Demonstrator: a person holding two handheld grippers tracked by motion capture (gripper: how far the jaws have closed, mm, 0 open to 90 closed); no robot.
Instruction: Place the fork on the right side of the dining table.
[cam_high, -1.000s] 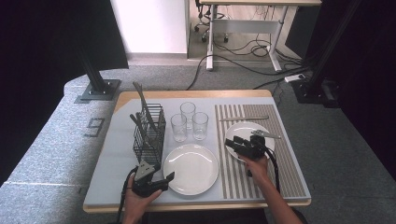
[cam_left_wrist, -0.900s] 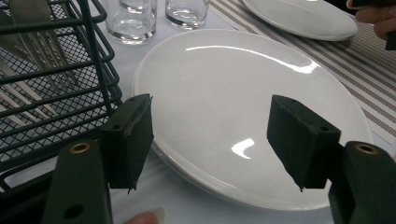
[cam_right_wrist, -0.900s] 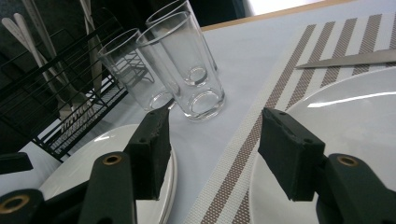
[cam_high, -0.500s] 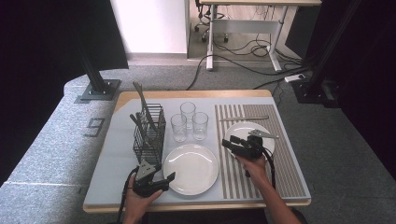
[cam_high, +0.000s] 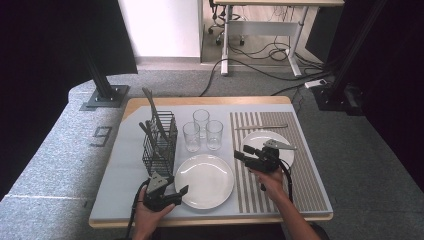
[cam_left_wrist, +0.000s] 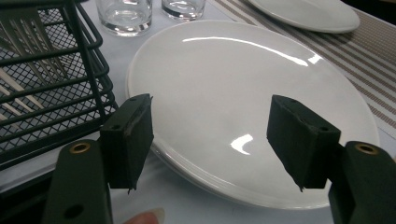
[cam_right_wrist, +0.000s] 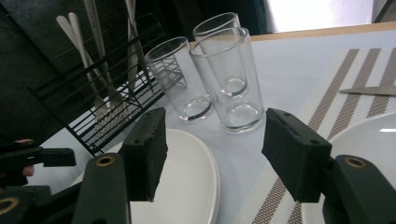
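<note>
A large white plate (cam_high: 205, 180) lies at the table's front centre. My left gripper (cam_high: 181, 191) is at its left rim, open; in the left gripper view its jaws straddle the near rim of the plate (cam_left_wrist: 243, 93) without touching. My right gripper (cam_high: 239, 155) hovers open at the left edge of a smaller white plate (cam_high: 260, 140) on the striped mat (cam_high: 305, 175) and points left. In the right gripper view, three clear glasses (cam_right_wrist: 238, 79) stand beyond its open jaws, which hold nothing.
A black wire basket (cam_high: 160, 142) with forks and other cutlery stands left of the glasses (cam_high: 201, 131). A knife (cam_high: 261, 126) lies on the mat's far end. The left gripper (cam_right_wrist: 28, 158) appears at the far left of the right gripper view.
My right gripper has shifted slightly left, toward the glasses. The left gripper has stayed at the large plate's rim.
</note>
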